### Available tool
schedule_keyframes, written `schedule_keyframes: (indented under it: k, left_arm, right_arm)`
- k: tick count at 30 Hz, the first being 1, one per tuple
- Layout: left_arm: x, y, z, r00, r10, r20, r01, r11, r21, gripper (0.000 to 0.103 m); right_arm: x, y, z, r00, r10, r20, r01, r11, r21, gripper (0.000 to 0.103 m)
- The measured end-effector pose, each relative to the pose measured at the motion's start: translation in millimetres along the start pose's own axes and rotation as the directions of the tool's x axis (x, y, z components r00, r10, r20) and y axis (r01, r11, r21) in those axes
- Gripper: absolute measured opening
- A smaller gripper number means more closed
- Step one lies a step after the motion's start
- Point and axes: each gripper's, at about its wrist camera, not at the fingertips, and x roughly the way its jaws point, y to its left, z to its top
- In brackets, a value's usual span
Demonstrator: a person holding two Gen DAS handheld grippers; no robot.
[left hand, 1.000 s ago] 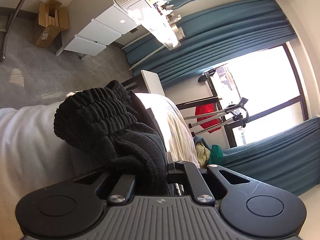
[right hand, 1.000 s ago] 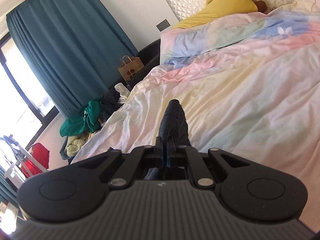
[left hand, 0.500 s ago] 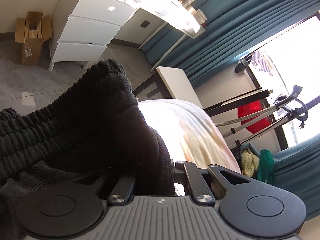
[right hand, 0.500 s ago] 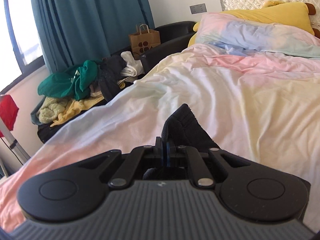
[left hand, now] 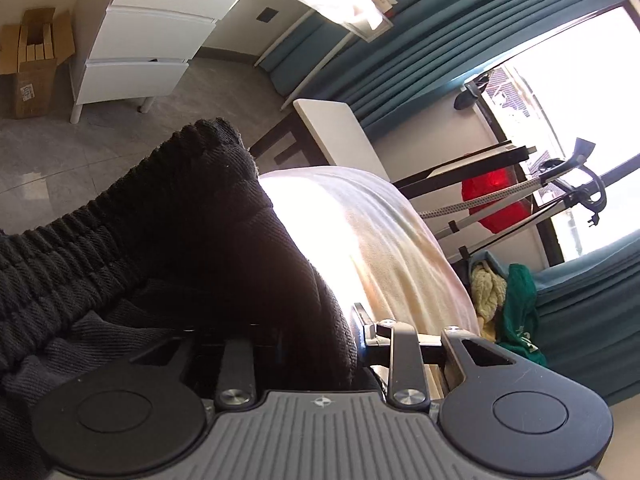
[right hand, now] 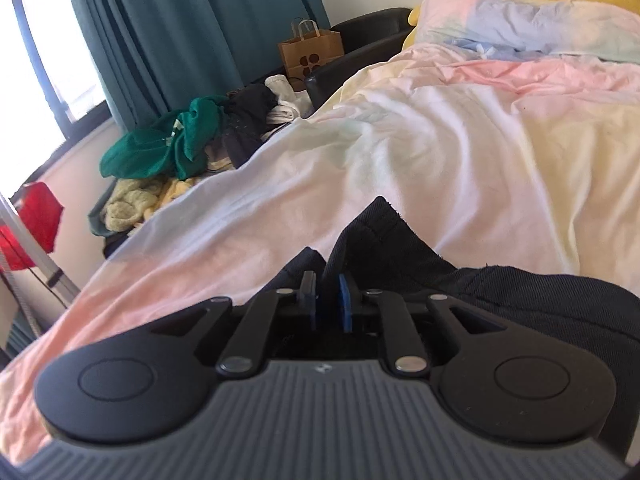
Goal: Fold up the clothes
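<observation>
The black ribbed knit garment [left hand: 168, 240] lies on the pastel bed cover [right hand: 460, 152], low in both frames. Both tongs have just been opening: left tongs [left hand: 312, 332] half wide, right tongs [right hand: 328, 300] narrow, cloth between them. The loosened fold could flop open.

You are looking past a pastel bedsheet [right hand: 460, 152] toward teal curtains [right hand: 192, 24]. A paper bag [right hand: 310, 54] is standing by a dark armchair [right hand: 360, 40], and a white drawer unit [left hand: 148, 36] is sitting beside a cardboard box [left hand: 34, 60].
</observation>
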Motion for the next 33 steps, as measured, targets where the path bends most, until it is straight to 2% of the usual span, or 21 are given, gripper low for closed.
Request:
schedule_keyframes:
  k: [1, 2, 4, 7, 10, 13, 15, 16, 18, 20, 23, 26, 29, 32, 33]
  left_arm:
    - [-16, 1, -8, 1.0, -0.02, 0.022, 0.019, 0.999, 0.034, 0.059]
    - [-33, 5, -20, 0.999, -0.04, 0.031, 0.039, 0.998, 0.049, 0.059]
    - [-68, 12, -44, 0.996, -0.081, 0.044, 0.078, 0.994, 0.075, 0.064]
    - [-111, 38, -78, 0.989, -0.138, 0.057, 0.137, 0.99, 0.017, 0.076]
    - [-138, 68, -107, 0.986, -0.159, 0.047, 0.162, 0.984, -0.074, 0.079]
    - [-145, 89, -117, 0.993, -0.115, -0.019, 0.111, 0.981, -0.162, 0.08]
    - [-141, 99, -119, 0.994, -0.104, -0.04, 0.093, 0.973, -0.209, 0.081]
    - [-139, 103, -120, 0.994, -0.105, -0.043, 0.093, 0.971, -0.219, 0.081]
    - [-134, 109, -120, 0.993, -0.107, -0.047, 0.093, 0.967, -0.238, 0.081]
    - [-127, 122, -121, 0.994, -0.108, -0.031, 0.097, 0.965, -0.244, 0.08]
    - [-106, 121, -118, 0.995, -0.099, 0.009, 0.098, 0.968, -0.23, 0.079]
    - [-85, 112, -107, 0.996, -0.07, 0.048, 0.077, 0.982, -0.17, 0.079]
    - [-62, 105, -91, 0.993, -0.07, 0.09, 0.088, 0.973, -0.213, 0.074]
    - [-46, 108, -77, 0.993, -0.038, 0.107, 0.068, 0.954, -0.293, 0.056]
    - [-37, 104, -66, 0.997, -0.004, 0.075, 0.027, 0.948, -0.316, 0.044]
  right_arm:
    - [-16, -7, -4, 0.999, 0.028, 0.02, -0.028, 1.0, -0.003, 0.018]
    - [-32, -14, -9, 0.998, 0.051, 0.038, -0.051, 0.999, -0.006, 0.022]
    - [-64, -31, -21, 0.995, 0.077, 0.067, -0.077, 0.997, -0.002, 0.039]
    - [-102, -66, -34, 0.989, 0.128, 0.079, -0.135, 0.986, 0.099, 0.043]
    - [-126, -102, -45, 0.99, 0.136, 0.033, -0.139, 0.95, 0.278, 0.043]
    - [-130, -137, -51, 0.984, 0.163, -0.077, -0.105, 0.866, 0.489, 0.042]
    - [-125, -149, -57, 0.96, 0.237, -0.148, -0.112, 0.811, 0.574, 0.043]
    - [-121, -152, -62, 0.946, 0.273, -0.177, -0.118, 0.796, 0.594, 0.043]
    - [-116, -151, -67, 0.933, 0.302, -0.193, -0.13, 0.787, 0.604, 0.042]
    - [-106, -147, -71, 0.925, 0.331, -0.184, -0.157, 0.777, 0.61, 0.042]
    - [-86, -143, -76, 0.904, 0.39, -0.173, -0.196, 0.739, 0.644, 0.04]
    - [-64, -138, -74, 0.907, 0.39, -0.157, -0.212, 0.747, 0.63, 0.04]
    - [-46, -129, -66, 0.917, 0.382, -0.114, -0.247, 0.769, 0.59, 0.041]
    - [-35, -120, -60, 0.939, 0.339, -0.054, -0.261, 0.808, 0.528, 0.039]
    - [-33, -117, -59, 0.949, 0.312, -0.036, -0.252, 0.826, 0.504, 0.029]
